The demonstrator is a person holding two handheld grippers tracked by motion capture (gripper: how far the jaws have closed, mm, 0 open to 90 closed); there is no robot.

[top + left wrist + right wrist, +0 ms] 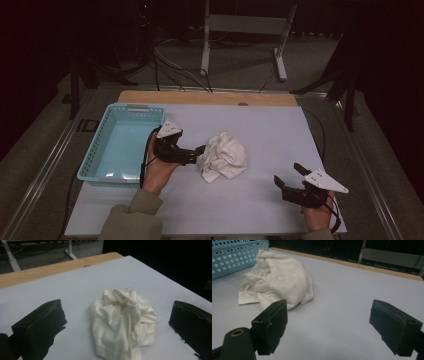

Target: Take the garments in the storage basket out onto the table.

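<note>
On the tabletop [260, 210], near its middle, lies a crumpled white cloth [222, 156], bunched into a loose heap with folds and a hem edge trailing toward the near side. The tabletop is covered with a pale sheet, and a strip of bare wood shows along its far edge.

To the left of the cloth sits a light blue basket [98, 150] with perforated walls; what can be seen of its inside is bare. It rests on the left part of the sheet, close to the cloth but apart from it.

The left tool [199, 155] is held between the basket and the cloth, pointing right, its tips right at the cloth's left edge. In the left gripper view its two black jaws stand wide apart, released, with the cloth [125, 322] lying between and just beyond them; neither jaw visibly presses the fabric. The left hand [159, 167] grips the tool from below, a sleeve [132, 220] entering from the near edge.

The right tool [289, 175] hovers at the near right of the tabletop, well apart from the cloth, pointing left and far. Its jaws are also spread, released, holding nothing. In the right gripper view the cloth [278, 277] sits beyond the left jaw with the basket [235, 255] behind it. The right hand [315, 212] holds this tool near the sheet's near edge.

Beyond the tabletop, a white frame [245, 30] stands on a grey floor with cables [175, 70] across it.
</note>
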